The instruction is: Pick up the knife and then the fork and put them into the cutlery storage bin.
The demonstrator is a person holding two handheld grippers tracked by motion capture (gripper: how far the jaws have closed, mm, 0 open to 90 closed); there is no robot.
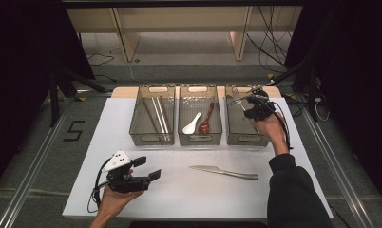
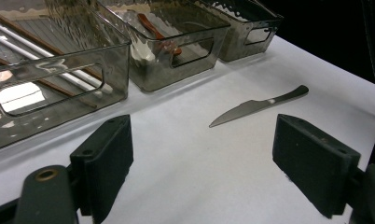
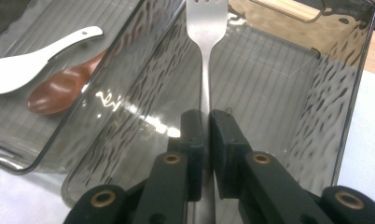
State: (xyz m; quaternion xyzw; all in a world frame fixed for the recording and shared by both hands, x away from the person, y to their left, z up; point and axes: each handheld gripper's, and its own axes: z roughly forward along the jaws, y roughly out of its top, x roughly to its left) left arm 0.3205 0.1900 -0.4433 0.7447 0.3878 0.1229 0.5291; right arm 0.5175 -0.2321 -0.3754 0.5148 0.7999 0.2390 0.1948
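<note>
My right gripper (image 3: 204, 122) is shut on the handle of a metal fork (image 3: 205, 28), which it holds over the right-hand smoked plastic bin (image 3: 344, 98). From above, that gripper (image 1: 252, 102) hangs over the right bin (image 1: 236, 135) with the fork (image 1: 237, 99) pointing left. My left gripper (image 1: 148, 167) rests low over the white table's front left, open and with nothing in it; its two pads (image 2: 106, 158) stand wide apart. A metal knife (image 1: 223, 172) lies on the table in front of the bins, and the same knife (image 2: 260, 105) lies ahead of the left gripper.
Three bins stand in a row at the back. The left bin (image 1: 138, 133) holds chopsticks (image 1: 157, 114). The middle bin (image 1: 198, 138) holds a white spoon (image 1: 193, 123) and a brown spoon (image 1: 206, 121). The white table sheet (image 1: 179, 190) ends close behind the bins.
</note>
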